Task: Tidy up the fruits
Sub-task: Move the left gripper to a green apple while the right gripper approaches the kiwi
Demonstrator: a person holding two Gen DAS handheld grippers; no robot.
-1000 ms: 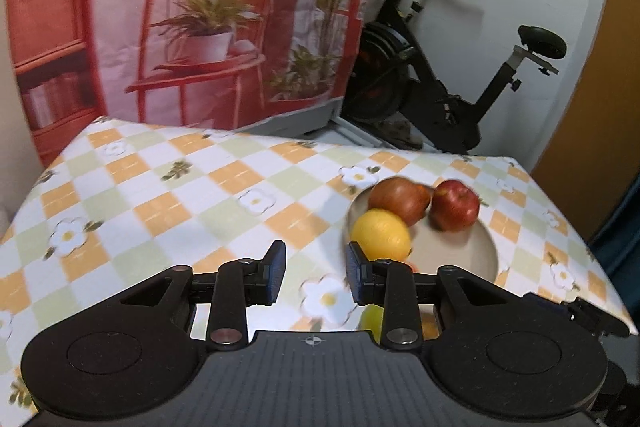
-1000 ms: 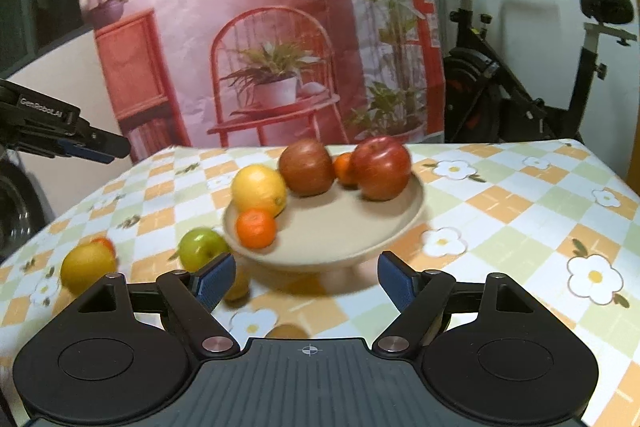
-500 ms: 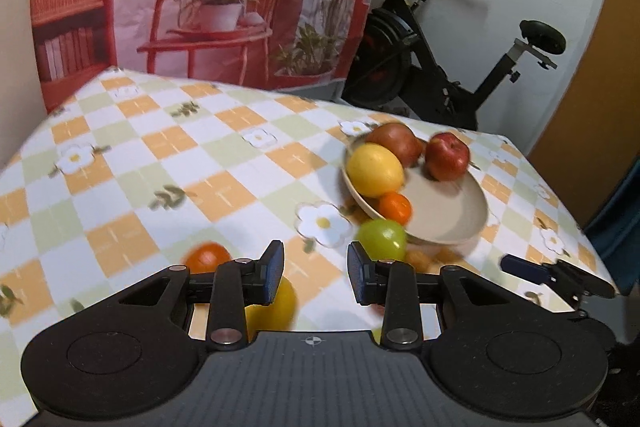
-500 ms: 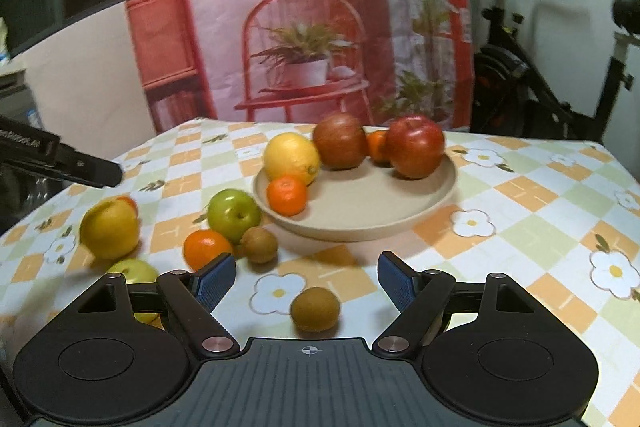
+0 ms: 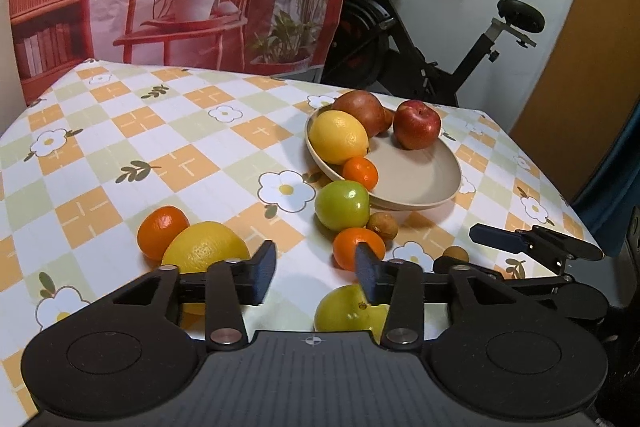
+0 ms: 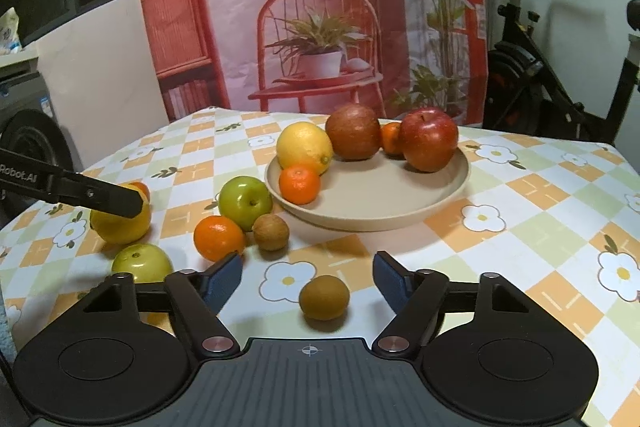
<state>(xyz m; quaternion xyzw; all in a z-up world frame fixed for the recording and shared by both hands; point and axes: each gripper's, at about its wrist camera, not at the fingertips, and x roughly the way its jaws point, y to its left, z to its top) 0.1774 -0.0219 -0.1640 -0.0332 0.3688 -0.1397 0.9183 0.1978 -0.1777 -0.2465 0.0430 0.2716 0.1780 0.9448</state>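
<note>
Nearest the right gripper, a small brown round kiwi lies on the counter's checked, flower-print cloth, sitting between the two dark blue fingers without touching either; the jaws are closing but still stand apart. Off to that gripper's left, a pale yellow-green apple rests close to the left gripper, whose jaws are opening with only bare cloth between them. That apple shows just under the left gripper's right finger in its own view, and a large yellow lemon sits just beside its left finger, with an orange mandarin touching the lemon on the far side.

A little farther in, a second orange mandarin, a second brown kiwi and a glossy green apple cluster together, just beside the near-left edge of the wide, shallow beige plate. On the plate, a small mandarin leans against a yellow lemon at the left rim; behind them stand a brownish-red round fruit, another small orange partly hidden, and a red apple.

Beyond the counter hangs a printed backdrop of a red chair and potted plant, with a black exercise bike to its right.
</note>
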